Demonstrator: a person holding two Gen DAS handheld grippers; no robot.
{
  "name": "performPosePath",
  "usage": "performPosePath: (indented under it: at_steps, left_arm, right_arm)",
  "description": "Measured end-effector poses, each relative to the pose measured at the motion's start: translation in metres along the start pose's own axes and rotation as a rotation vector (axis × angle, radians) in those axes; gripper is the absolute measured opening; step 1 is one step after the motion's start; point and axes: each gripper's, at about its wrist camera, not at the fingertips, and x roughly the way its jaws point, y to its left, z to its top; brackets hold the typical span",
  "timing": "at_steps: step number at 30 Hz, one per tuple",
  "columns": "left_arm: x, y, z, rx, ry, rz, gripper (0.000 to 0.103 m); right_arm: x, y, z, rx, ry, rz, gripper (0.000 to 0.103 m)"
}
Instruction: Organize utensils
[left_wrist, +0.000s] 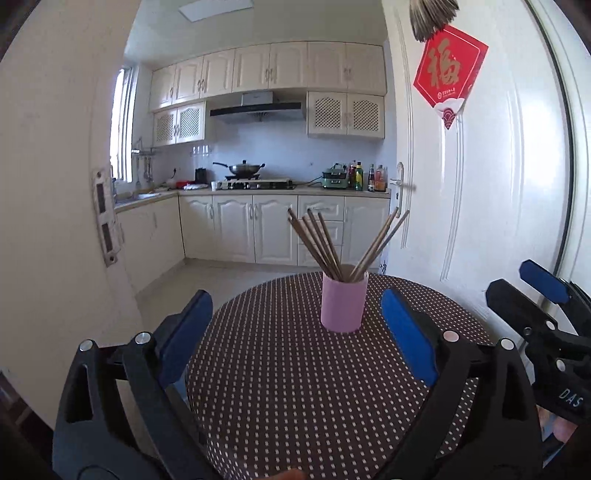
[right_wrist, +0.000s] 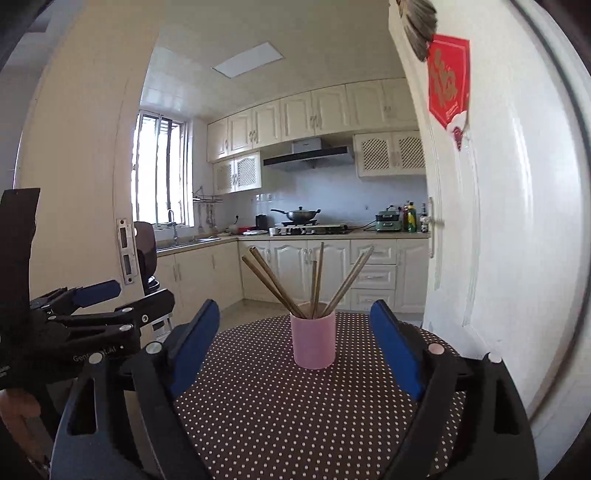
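A pink cup (left_wrist: 343, 302) (right_wrist: 313, 339) stands upright on a round table with a brown dotted cloth (left_wrist: 295, 398) (right_wrist: 295, 413). Several wooden chopsticks (left_wrist: 321, 243) (right_wrist: 275, 284) stand fanned out in the cup. My left gripper (left_wrist: 295, 306) is open, short of the cup, with nothing between its blue pads (left_wrist: 184, 332). My right gripper (right_wrist: 295, 308) is also open and empty, facing the cup from a little nearer. Each gripper shows in the other's view: the right one (left_wrist: 511, 277) at the right edge, the left one (right_wrist: 142, 291) at the left edge.
A white door (left_wrist: 498, 184) (right_wrist: 498, 221) with a red paper sign (left_wrist: 448, 72) stands open close to the table's right side. A door frame (left_wrist: 103, 214) is at the left. Beyond the table lies kitchen floor and cream cabinets (left_wrist: 258, 229).
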Motion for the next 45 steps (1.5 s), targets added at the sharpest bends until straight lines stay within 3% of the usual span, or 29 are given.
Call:
performPosePath:
  at_steps: [8, 16, 32, 45]
  left_arm:
    - [-0.05, -0.009, -0.032, 0.037, -0.094, 0.077, 0.091]
    - [-0.085, -0.004, -0.038, 0.03, -0.179, 0.047, 0.092]
    - [-0.095, -0.012, -0.045, 0.054, -0.187, 0.03, 0.092]
    - [-0.104, -0.01, -0.045, 0.049, -0.219, 0.058, 0.092]
  right_arm:
    - [-0.036, 0.015, -0.016, -0.036, -0.029, -0.063, 0.091]
    - [-0.058, 0.022, -0.021, -0.096, -0.074, -0.124, 0.094]
    - [-0.067, 0.022, -0.033, -0.08, -0.081, -0.1, 0.095]
    - [-0.076, 0.033, -0.033, -0.099, -0.108, -0.102, 0.095]
